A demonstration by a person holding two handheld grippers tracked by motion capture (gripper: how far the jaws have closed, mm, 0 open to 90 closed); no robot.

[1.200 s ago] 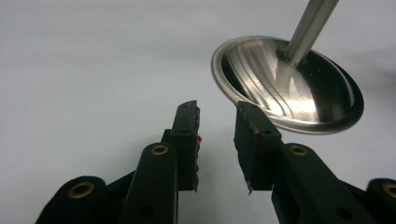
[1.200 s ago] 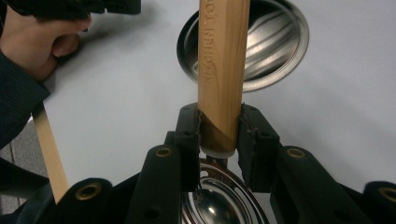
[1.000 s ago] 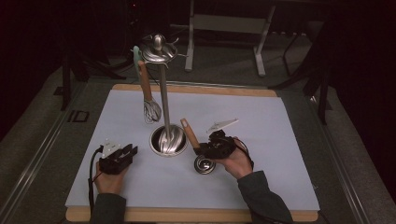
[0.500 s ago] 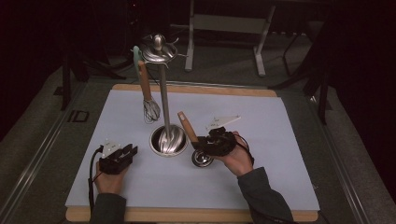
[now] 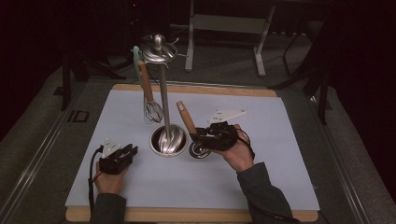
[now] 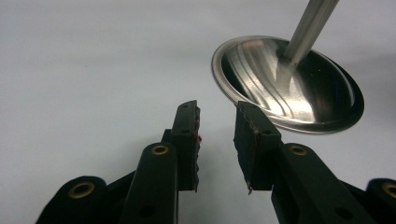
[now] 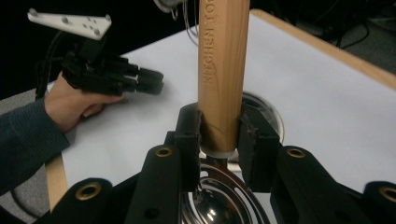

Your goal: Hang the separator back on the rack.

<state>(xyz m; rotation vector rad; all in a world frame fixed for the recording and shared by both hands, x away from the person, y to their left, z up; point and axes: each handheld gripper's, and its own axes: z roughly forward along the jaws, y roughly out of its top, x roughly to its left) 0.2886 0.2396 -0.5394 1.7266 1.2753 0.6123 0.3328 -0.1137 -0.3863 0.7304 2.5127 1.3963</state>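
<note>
Slotted spoon sits clamped by its wooden handle in our right gripper. We keep it upright toward the rack; left gripper rests with jaws apart.

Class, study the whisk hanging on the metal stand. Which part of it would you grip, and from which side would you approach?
Grip the whisk on its straight wooden handle, midway between the hook end and the wire head. Approach from the left, away from the stand's pole, which rises close on its right. The handle hangs nearly upright, so flat pads would likely close squarely across it; the springy wires probably would not hold.
</note>
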